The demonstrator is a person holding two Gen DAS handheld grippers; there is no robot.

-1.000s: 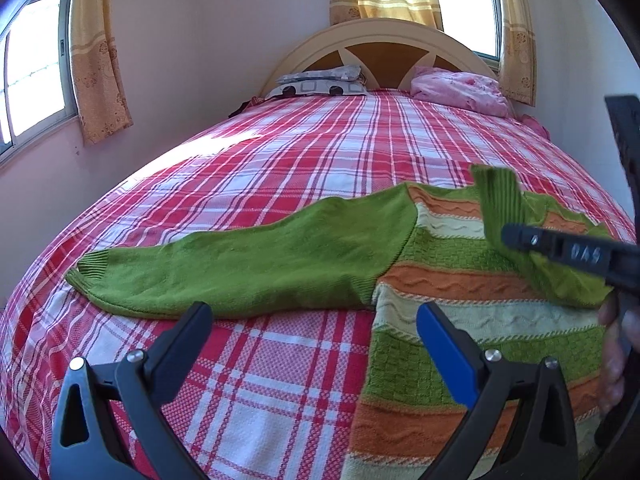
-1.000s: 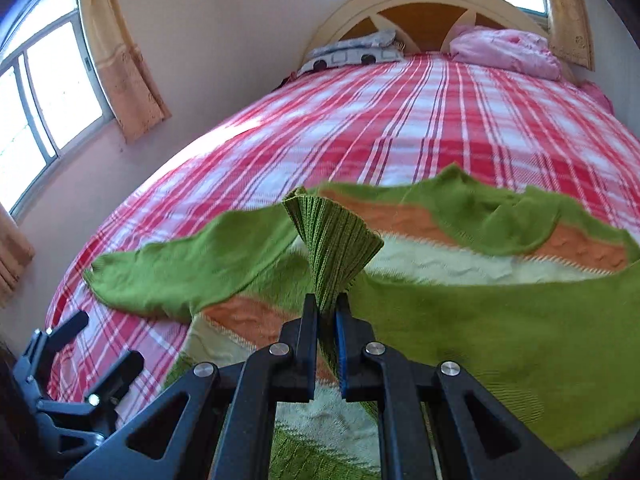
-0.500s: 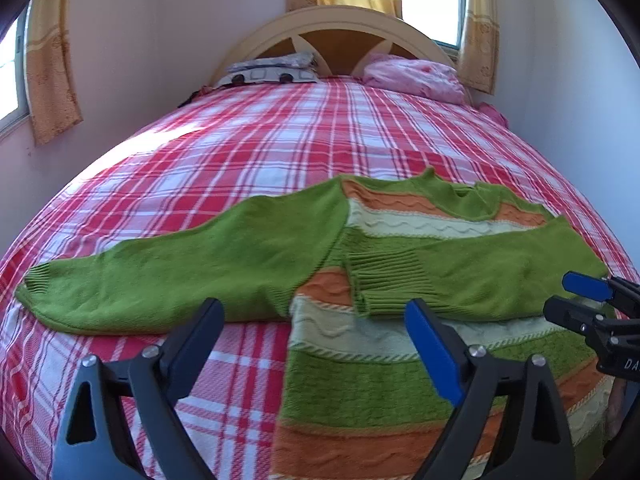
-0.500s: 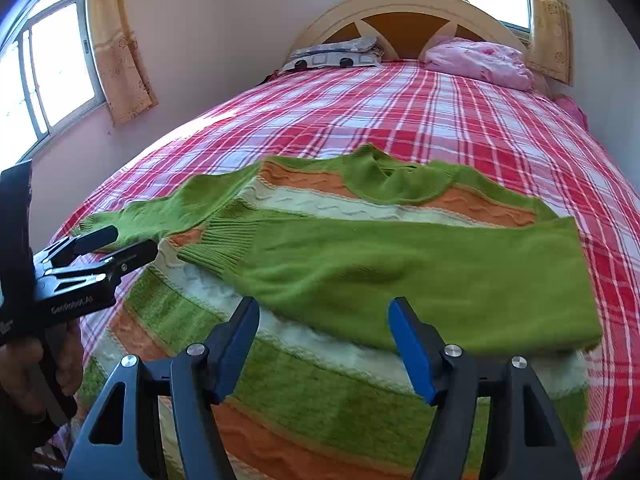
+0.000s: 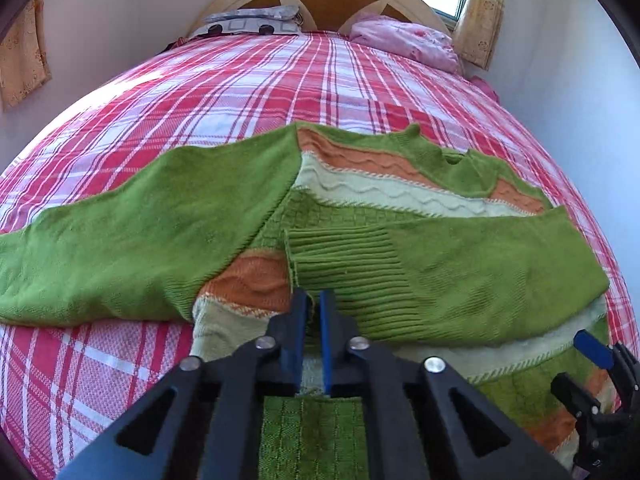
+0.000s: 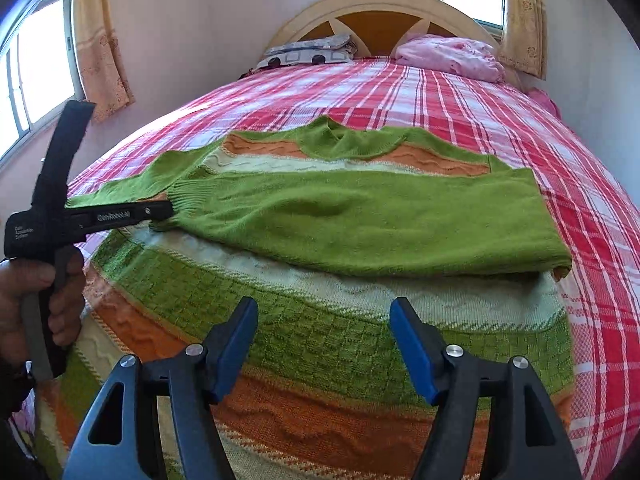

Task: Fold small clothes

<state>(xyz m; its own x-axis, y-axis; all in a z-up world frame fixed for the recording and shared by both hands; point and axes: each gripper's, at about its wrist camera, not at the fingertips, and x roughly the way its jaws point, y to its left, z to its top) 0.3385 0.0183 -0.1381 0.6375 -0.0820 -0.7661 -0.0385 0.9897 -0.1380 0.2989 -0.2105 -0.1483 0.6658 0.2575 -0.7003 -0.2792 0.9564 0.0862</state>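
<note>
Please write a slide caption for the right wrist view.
Open right gripper above a striped sweater with one sleeve folded across.

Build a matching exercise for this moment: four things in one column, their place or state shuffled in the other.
1. left gripper
2. right gripper
3. green knitted sleeve ending in a ribbed cuff
4. pink pillow

a. by the wooden headboard
b. open above the striped knitted sweater
c. folded across the sweater's chest
d. shut, tips at that cuff

Pairs: 1-d, 2-b, 3-c, 4-a. The right gripper's jaws have just been opening; nothing is between them.
</note>
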